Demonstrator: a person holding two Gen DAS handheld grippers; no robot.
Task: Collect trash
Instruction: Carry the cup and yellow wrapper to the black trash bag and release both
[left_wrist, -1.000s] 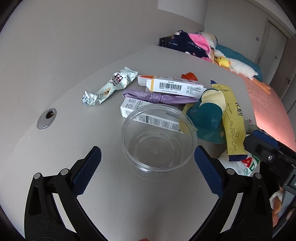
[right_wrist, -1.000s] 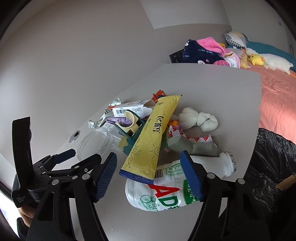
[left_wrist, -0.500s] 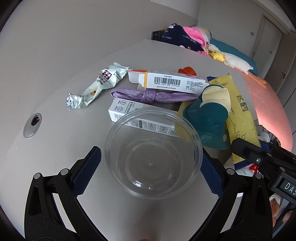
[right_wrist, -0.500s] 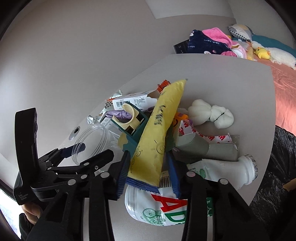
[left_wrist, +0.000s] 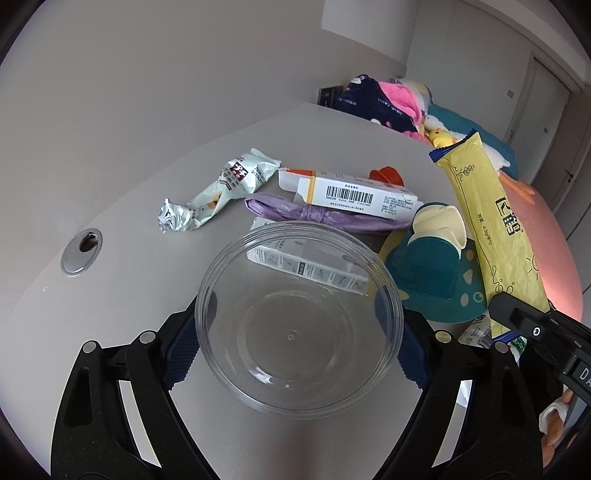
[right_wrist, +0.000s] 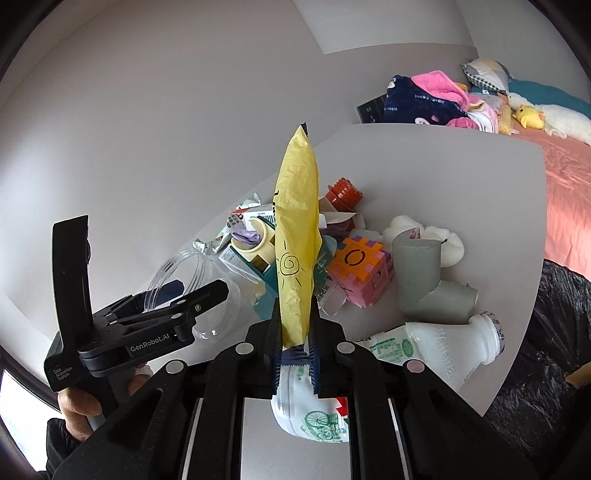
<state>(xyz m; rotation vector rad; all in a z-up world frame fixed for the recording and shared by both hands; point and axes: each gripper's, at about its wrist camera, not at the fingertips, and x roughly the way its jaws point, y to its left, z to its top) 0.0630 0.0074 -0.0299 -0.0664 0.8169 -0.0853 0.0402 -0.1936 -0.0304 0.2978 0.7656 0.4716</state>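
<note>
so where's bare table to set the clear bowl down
Bare table lies left of the clear bowl, around the metal grommet. The far end beyond the orange cap is free too. Crowded right of the bowl: boxes, teal holder, white bottle.

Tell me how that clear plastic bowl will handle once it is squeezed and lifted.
The clear plastic bowl looks thin-walled and empty, so probably light, and its rim may flex. The left gripper has its jaws closing on opposite sides of it. Its smooth round wall could slip or rotate between the pads. On the table it sits wide and low, so tipping seems unlikely.
</note>
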